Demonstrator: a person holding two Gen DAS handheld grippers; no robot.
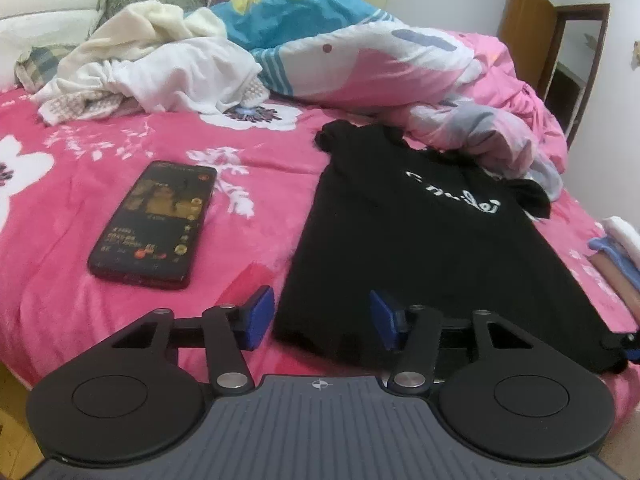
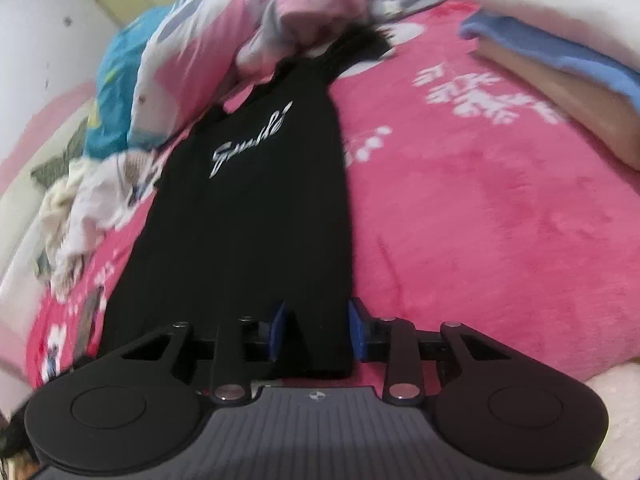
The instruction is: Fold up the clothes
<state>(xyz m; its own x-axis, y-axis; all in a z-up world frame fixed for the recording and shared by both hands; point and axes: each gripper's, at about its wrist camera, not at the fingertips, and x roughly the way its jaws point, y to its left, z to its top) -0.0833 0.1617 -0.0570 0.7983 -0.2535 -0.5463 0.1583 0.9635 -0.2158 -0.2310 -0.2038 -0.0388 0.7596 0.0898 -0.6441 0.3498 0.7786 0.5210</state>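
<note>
I am looking along my left gripper [image 1: 322, 318], whose jaws are standing spread wide, gripping nothing; the near left corner of the black T-shirt [image 1: 432, 248] is lying between them, at the bed's near edge. My right gripper [image 2: 316, 330] is sitting at the same hem's right corner, its jaws partly spread with a strip of the black cloth running up between the blue pads [image 2: 354, 330]; whether they are touching the cloth I cannot tell, since the view is blurred.

The shirt is lying flat on the pink floral blanket [image 1: 60, 216], folded into a long narrow strip, white lettering facing up, stretching away from both grippers. To its left, apart from it, a phone [image 1: 154, 222] is lying with its screen lit. To the right, open pink blanket is spreading out until a stack of folded clothes [image 2: 560, 64].

Farther off, the shirt's top end is touching a crumpled quilt [image 1: 380, 64], and a heap of white clothes [image 1: 160, 68] is sitting beyond the phone.
</note>
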